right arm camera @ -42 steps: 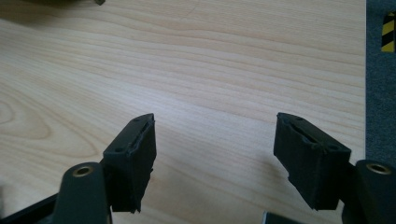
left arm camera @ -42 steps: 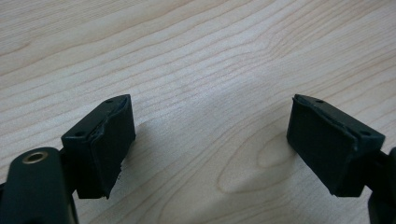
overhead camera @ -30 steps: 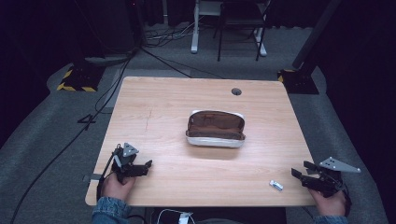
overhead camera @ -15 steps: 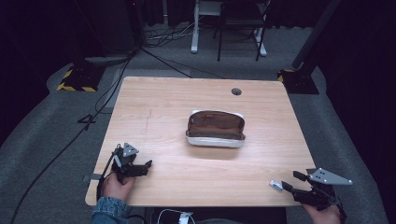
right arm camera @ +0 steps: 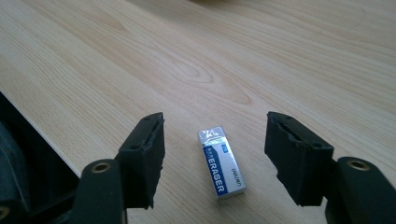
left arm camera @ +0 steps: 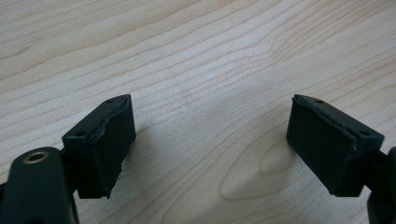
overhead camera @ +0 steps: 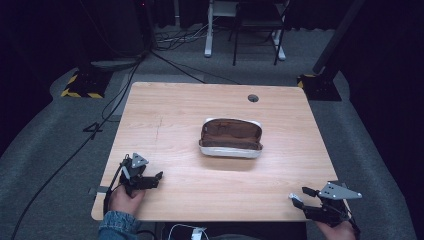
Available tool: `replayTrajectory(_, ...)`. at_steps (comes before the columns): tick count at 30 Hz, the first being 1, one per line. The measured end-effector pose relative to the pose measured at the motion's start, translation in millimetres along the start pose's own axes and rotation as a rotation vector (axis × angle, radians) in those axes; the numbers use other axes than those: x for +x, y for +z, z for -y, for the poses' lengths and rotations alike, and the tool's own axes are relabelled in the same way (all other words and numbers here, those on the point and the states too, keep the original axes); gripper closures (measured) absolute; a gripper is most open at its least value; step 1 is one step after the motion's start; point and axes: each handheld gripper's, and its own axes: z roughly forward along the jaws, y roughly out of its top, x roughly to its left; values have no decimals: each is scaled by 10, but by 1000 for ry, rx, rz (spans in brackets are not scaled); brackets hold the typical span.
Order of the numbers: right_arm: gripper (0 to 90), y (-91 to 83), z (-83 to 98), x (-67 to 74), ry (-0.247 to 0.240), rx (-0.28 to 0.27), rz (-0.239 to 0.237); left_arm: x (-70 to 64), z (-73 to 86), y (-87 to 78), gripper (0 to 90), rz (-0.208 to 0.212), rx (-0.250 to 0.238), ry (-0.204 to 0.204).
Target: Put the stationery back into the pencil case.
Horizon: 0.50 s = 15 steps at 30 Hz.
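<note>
Dark studio floor with trailing cables around one pale wooden table (overhead camera: pixel 165 115). On it, counted: one open pencil case (overhead camera: pixel 231 137) with a brown lining, near the middle; one small white-and-blue eraser (right arm camera: pixel 220 161), lying flat close to the near edge at the right corner; one round cable hole (overhead camera: pixel 253 98) toward the far side. Beyond the table, chair and desk legs (overhead camera: pixel 245 30) and two yellow-striped stand bases.

Right hand-held gripper (right arm camera: pixel 215 156) at the near right corner, low over the wood, jaws partly apart and just closing in, one on each side of the eraser, pads not touching it, nothing gripped. Eraser lying lengthwise between them, label upward, bare wood all round, nothing blocking the approach.

Left hand-held gripper (left arm camera: pixel 210 140) near the front left edge, held in a hand with a denim cuff, jaws wide apart over bare wood grain, holding nothing. Well apart from both the pencil case and the eraser.
</note>
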Motion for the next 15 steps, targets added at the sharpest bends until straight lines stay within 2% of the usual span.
replayTrajectory(7,516,103,59,-26,6,63,15,0,0,0,160,-1,0,0)
replayTrajectory(12,546,125,74,-44,16,80,29,1,0,0,160,-1,0,1)
replayTrajectory(15,630,139,73,-24,-8,98,26,1,-1,0,160,-1,0,0)
